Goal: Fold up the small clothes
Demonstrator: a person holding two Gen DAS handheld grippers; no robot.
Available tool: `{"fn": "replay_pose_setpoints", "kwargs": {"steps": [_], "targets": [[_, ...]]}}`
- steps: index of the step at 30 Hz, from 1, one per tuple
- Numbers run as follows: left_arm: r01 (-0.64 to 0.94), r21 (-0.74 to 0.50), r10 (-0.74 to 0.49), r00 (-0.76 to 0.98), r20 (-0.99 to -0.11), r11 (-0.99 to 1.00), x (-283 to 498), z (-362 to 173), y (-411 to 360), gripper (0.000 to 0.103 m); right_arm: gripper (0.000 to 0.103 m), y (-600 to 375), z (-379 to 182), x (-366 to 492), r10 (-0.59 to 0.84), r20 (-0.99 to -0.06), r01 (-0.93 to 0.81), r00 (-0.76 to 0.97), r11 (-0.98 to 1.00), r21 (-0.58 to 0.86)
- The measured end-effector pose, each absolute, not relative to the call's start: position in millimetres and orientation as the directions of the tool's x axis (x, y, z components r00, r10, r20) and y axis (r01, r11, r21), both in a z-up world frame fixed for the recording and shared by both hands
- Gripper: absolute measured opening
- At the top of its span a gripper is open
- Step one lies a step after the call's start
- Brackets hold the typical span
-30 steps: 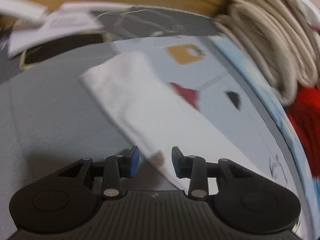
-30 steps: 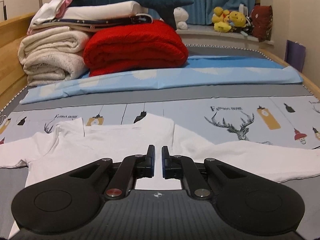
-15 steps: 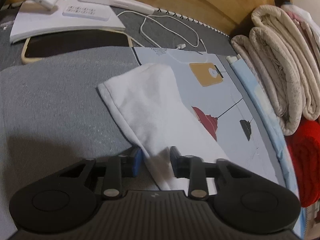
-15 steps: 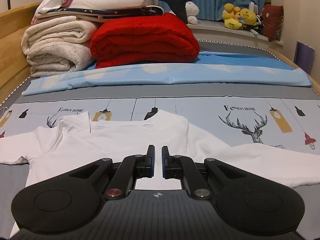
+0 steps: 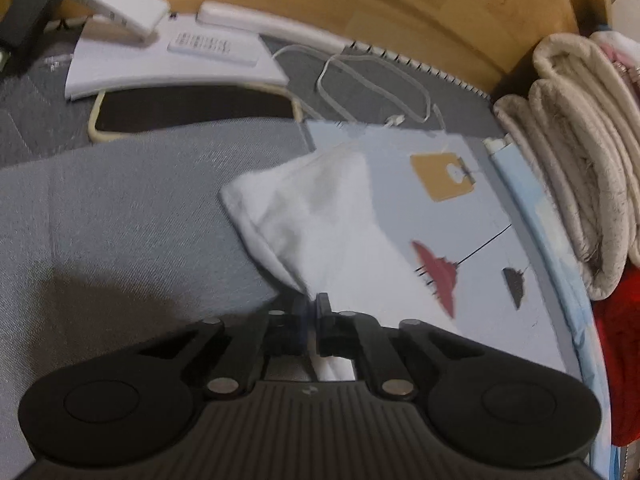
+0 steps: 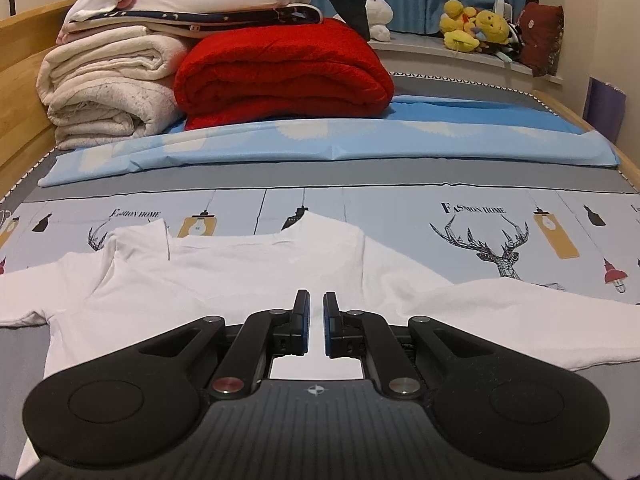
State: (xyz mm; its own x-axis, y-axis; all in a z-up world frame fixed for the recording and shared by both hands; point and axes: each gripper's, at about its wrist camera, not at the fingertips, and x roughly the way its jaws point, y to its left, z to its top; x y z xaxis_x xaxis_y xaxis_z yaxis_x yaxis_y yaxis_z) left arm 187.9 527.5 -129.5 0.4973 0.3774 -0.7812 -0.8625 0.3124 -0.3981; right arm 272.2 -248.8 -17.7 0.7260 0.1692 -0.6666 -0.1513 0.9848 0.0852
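A small white shirt (image 6: 240, 272) lies spread flat on the patterned bed sheet (image 6: 400, 208), neck away from me, sleeves out to both sides. In the left wrist view, one white sleeve (image 5: 320, 208) runs up from the jaws, and its cuff lies partly on grey fabric (image 5: 120, 216). My left gripper (image 5: 312, 304) is shut on the sleeve's edge, and the cloth bunches into a pinch at the pads. My right gripper (image 6: 316, 304) hovers over the shirt's body near its lower middle, shut, with only a narrow slit between the pads and no cloth seen in it.
Folded cream blankets (image 6: 104, 92) and a red blanket (image 6: 280, 76) are stacked at the bed's far end on a blue sheet (image 6: 320, 144). Near the wooden bed frame (image 5: 360, 0) lie a dark tablet (image 5: 192, 110), a white remote (image 5: 212, 46) and a white cable (image 5: 372, 92).
The left jaws have closed from open onto the sleeve's edge, gathering the cloth between the pads. The right gripper has stayed shut over the shirt, almost still.
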Motion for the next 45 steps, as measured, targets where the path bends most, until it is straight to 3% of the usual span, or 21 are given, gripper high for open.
{"fn": "replay_pose_setpoints", "kwargs": {"steps": [5,9,13,15,16,17,18,24,26,30,31,33,36,39,45], "targets": [[-0.796,-0.344,0.460,0.579,-0.673,0.498,218.4,-71.2,474.1,0.003,0.006,-259.9,-19.5,271.9,0.145,-0.694,-0.115,0.705,0.989,0.089],[-0.607,-0.357,0.350,0.743,-0.570,0.710,256.3,-24.1,383.3,0.003,0.003,-264.2,-27.1,273.1,0.149,-0.727,-0.094,0.670,0.989,0.116],[-0.322,-0.362,0.108,0.858,-0.502,0.875,287.9,3.1,253.9,0.003,0.003,-267.4,-32.7,273.7,0.174,-0.751,-0.073,0.638,0.983,0.166],[-0.144,-0.407,-0.093,0.856,-0.509,0.902,300.2,2.2,187.7,0.005,0.004,-268.0,-36.1,275.6,0.202,-0.763,-0.067,0.614,0.977,0.205],[-0.055,-0.447,-0.218,0.815,-0.536,0.893,307.4,-2.5,159.6,0.024,0.004,-267.9,-37.6,276.6,0.210,-0.768,-0.064,0.605,0.974,0.217],[0.031,-0.493,-0.347,0.748,-0.566,0.870,315.0,-8.6,138.2,0.036,0.004,-267.9,-39.2,277.2,0.215,-0.772,-0.060,0.598,0.973,0.224],[0.088,-0.519,-0.431,0.684,-0.589,0.850,317.3,-13.8,119.5,0.040,0.004,-268.0,-40.2,277.7,0.218,-0.774,-0.060,0.594,0.972,0.228],[-0.168,-0.360,-0.173,0.647,-0.742,0.918,305.6,10.7,140.1,0.038,0.004,-274.6,-43.7,284.5,0.242,-0.784,-0.041,0.572,0.963,0.267],[-0.212,-0.275,-0.066,0.668,-0.741,0.938,301.3,26.6,154.5,0.039,0.004,-275.9,-44.1,289.0,0.264,-0.777,-0.025,0.571,0.952,0.305],[-0.224,-0.220,0.013,0.729,-0.685,0.950,279.8,17.6,166.6,0.042,0.004,-268.6,-54.8,301.1,0.299,-0.780,-0.010,0.550,0.936,0.352],[-0.232,-0.200,0.033,0.727,-0.685,0.952,281.8,5.5,173.1,0.042,0.006,-265.5,-59.8,305.0,0.309,-0.786,-0.008,0.536,0.932,0.362],[-0.308,-0.116,0.096,0.594,-0.799,0.944,288.9,-18.8,184.7,0.039,0.020,-259.5,-72.5,313.4,0.335,-0.800,0.002,0.498,0.922,0.387],[-0.344,-0.156,0.085,0.593,-0.801,0.926,295.6,-28.5,206.5,0.039,0.029,-250.1,-91.5,326.5,0.358,-0.817,0.025,0.452,0.910,0.413],[-0.370,-0.083,0.161,0.581,-0.798,0.925,297.3,-27.5,219.8,0.039,0.035,-238.8,-111.6,339.2,0.353,-0.840,0.042,0.413,0.913,0.405],[-0.439,-0.114,0.173,0.562,-0.809,0.891,302.0,-28.9,245.4,0.039,0.033,-220.5,-135.1,351.5,0.325,-0.867,0.056,0.377,0.927,0.372]]}}
